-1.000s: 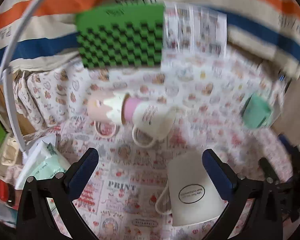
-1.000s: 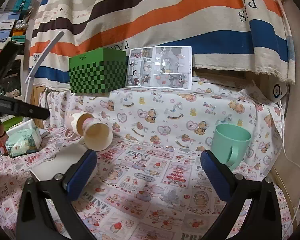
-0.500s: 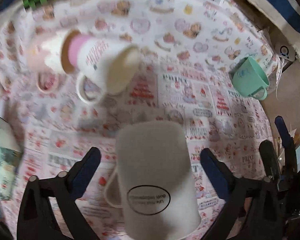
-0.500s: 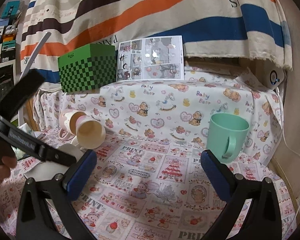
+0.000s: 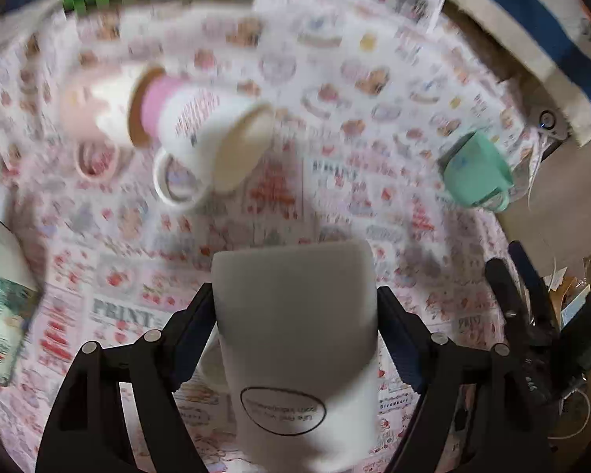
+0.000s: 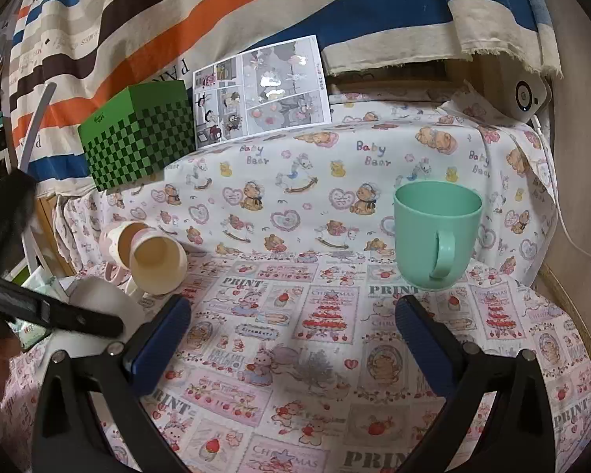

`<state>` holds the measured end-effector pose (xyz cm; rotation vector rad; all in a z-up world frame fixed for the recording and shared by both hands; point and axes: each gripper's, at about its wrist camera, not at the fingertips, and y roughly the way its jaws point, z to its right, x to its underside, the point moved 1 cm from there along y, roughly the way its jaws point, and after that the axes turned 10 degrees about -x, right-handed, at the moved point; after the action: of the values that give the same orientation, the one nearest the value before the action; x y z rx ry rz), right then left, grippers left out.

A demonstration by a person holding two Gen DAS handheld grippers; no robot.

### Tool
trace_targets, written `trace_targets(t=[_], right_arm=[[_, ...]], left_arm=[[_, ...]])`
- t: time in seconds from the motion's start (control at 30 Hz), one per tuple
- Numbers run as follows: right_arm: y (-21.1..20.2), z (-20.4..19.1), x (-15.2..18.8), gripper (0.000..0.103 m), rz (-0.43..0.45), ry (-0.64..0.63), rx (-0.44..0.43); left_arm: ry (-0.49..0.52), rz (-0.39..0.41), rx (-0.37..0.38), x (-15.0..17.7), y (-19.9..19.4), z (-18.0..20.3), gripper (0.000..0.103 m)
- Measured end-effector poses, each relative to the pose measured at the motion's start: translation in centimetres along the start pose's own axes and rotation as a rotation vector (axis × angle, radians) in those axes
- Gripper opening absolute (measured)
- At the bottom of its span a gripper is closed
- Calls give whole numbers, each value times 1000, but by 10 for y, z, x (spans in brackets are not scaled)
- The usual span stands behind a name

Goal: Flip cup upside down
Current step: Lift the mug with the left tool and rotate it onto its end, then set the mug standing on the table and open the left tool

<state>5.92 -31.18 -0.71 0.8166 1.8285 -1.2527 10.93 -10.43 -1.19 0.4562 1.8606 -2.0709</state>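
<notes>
A white cup (image 5: 295, 339) with an oval black label stands bottom up on the printed tablecloth. My left gripper (image 5: 295, 327) is shut on it, one finger on each side of its wall. The cup shows partly in the right wrist view (image 6: 98, 295), behind the left gripper's arm. My right gripper (image 6: 291, 327) is open and empty above the cloth. A green cup (image 6: 435, 232) stands upright beyond its right finger, handle toward me; it also shows in the left wrist view (image 5: 476, 173).
Two nested cups (image 6: 149, 256), a pink one and a cream one, lie on their sides at the left. A green checkered box (image 6: 138, 134) and a comic sheet (image 6: 260, 90) stand at the back. A tissue pack (image 5: 0, 299) lies at the far left.
My left gripper has moved over the white cup and closed on its sides. My right gripper has dropped a little closer to the cloth and stayed open.
</notes>
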Motion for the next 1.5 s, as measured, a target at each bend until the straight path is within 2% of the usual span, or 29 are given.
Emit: trace_targets(t=[0.2,0.3,0.57,0.83,1.07,1.17,1.37,1.5], right_arm=[[-5,-12,1,103,31,-76,11],[-8,-21,2,103,49,-121,15],[-9,-26,2,103,58,-144,19],[-6,-21,2,103,35,-110,15],[-7,-23,2,103,38,-123,16],[-7,-23,2,103,38,-124,14],[-8,-24,2,103,40,-128,14],[-9,-27,2,103,47,-144,14]], left_arm=[[56,192,-100,0,-42,3,76],[81,249,-148,-3,-51,6,76],[141,307,-200,-3,-51,9,76],[169,252,-219,-1,-30,10,76],[163,247,-199,-5,-18,6,77],[163,311,-198,-5,-25,3,82],[124,460,-114,3,-54,-17,89],[99,602,-127,14,-76,-36,96]])
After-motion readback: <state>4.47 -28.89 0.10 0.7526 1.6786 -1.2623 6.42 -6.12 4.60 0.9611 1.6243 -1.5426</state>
